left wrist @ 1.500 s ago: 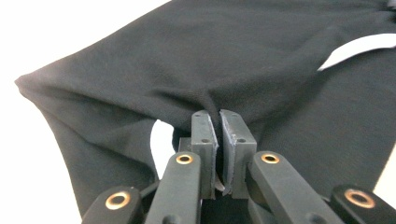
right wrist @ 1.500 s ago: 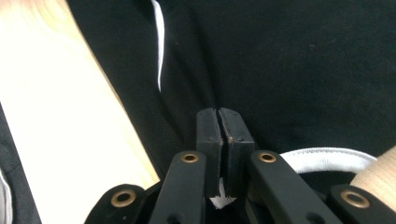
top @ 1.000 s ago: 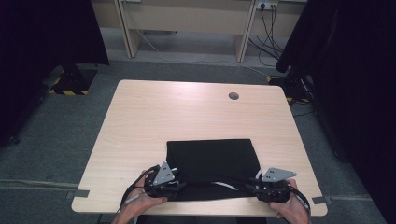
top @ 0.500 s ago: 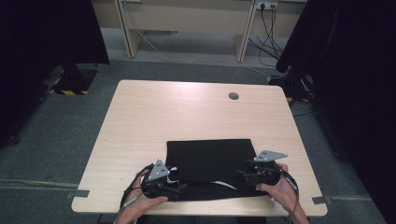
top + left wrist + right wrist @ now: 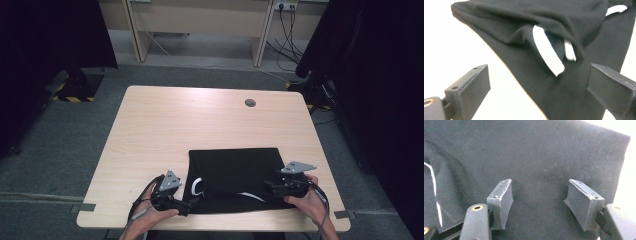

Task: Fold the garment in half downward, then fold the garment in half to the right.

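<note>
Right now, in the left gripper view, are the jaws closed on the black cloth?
No, the left gripper has its jaws wide apart, and the black cloth lies loose between them, with neither pad pressing on it.

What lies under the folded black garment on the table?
The wooden table lies under the black garment. White strips peek from its folds; anything deeper between the layers is covered.

Two black tongs, left (image 5: 186, 204) and right (image 5: 270, 184), each topped by a grey three-cornered plate; blocky dark-grey jaws with small screw holes; black cables trailing toward six o'clock
</note>
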